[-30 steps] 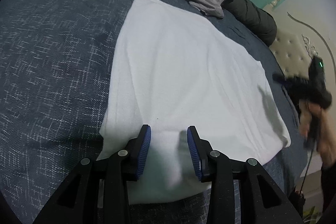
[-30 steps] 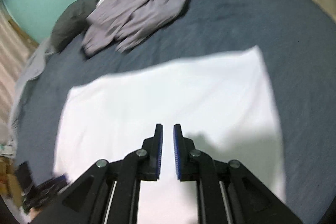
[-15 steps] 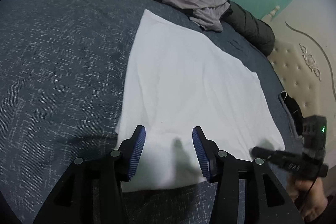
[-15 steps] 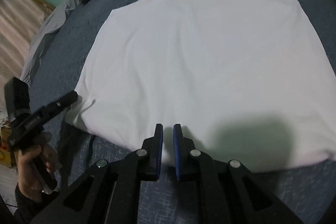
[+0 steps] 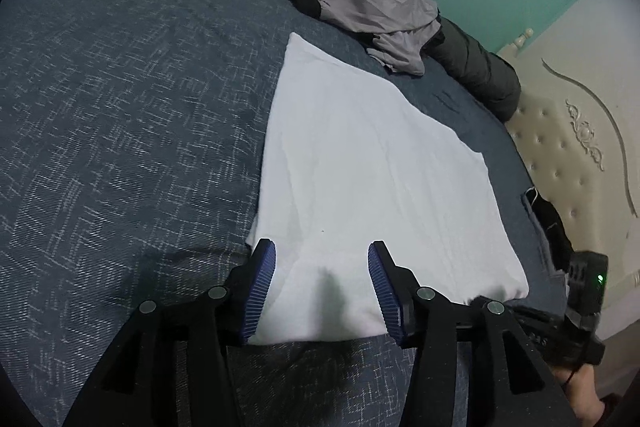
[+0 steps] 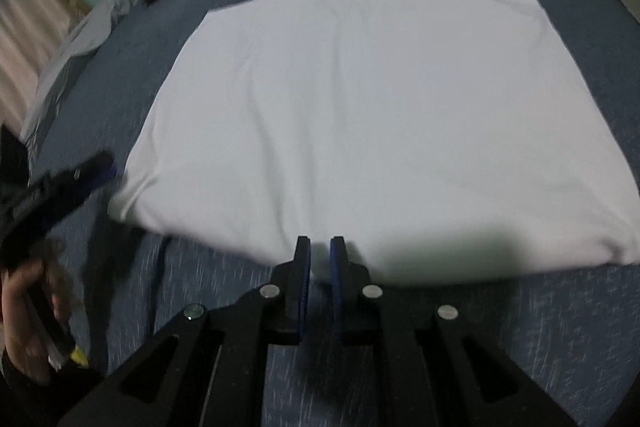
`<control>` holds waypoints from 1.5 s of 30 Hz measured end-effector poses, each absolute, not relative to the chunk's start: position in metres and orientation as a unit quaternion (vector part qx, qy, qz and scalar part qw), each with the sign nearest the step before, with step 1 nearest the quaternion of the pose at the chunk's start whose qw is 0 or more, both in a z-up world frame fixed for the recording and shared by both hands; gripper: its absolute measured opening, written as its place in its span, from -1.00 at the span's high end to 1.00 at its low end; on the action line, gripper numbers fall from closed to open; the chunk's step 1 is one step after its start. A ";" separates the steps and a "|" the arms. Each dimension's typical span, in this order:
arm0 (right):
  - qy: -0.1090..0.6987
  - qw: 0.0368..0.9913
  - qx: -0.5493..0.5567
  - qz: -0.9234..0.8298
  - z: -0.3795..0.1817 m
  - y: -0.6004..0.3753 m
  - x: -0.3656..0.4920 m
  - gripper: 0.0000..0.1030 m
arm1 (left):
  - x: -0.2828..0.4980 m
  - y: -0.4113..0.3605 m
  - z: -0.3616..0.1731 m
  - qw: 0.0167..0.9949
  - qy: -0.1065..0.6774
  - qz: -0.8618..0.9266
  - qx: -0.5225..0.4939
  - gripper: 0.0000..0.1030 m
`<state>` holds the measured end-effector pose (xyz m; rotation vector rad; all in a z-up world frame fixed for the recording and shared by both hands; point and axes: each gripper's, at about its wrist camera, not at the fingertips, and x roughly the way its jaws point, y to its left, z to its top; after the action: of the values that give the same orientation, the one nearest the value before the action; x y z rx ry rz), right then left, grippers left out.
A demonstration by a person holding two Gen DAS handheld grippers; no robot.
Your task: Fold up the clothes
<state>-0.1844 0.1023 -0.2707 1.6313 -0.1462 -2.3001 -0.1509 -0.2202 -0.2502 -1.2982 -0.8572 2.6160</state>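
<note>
A flat white folded cloth garment (image 5: 360,183) lies on the dark blue woven bedspread (image 5: 120,131). The left gripper (image 5: 320,291), spread wide, straddles its near edge; the right gripper (image 6: 320,267), nearly pressed together, meets that edge, grip unclear.

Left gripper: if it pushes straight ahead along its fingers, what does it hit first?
Likely the white garment: the left gripper is open, with the garment's near edge between its fingers. Height above the cloth is unclear; beyond lies the blue bedspread.
</note>
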 end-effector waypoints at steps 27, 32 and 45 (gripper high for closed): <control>-0.292 0.084 0.452 -0.839 -0.257 0.297 -0.151 0.51 | -0.102 -0.228 -0.278 -0.007 -0.371 0.808 -0.458 -0.28; -0.324 0.107 0.431 -0.835 -0.261 0.312 -0.148 0.51 | -0.107 -0.224 -0.291 -0.025 -0.406 0.801 -0.439 -0.28; -0.364 0.086 0.409 -0.833 -0.269 0.353 -0.139 0.38 | -0.133 -0.210 -0.290 -0.034 -0.393 0.826 -0.402 -0.14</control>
<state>-0.1386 0.3528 -0.2686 1.2181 -1.0838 -2.4806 -0.1327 -0.2098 -0.2905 -1.2893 -1.2631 2.6529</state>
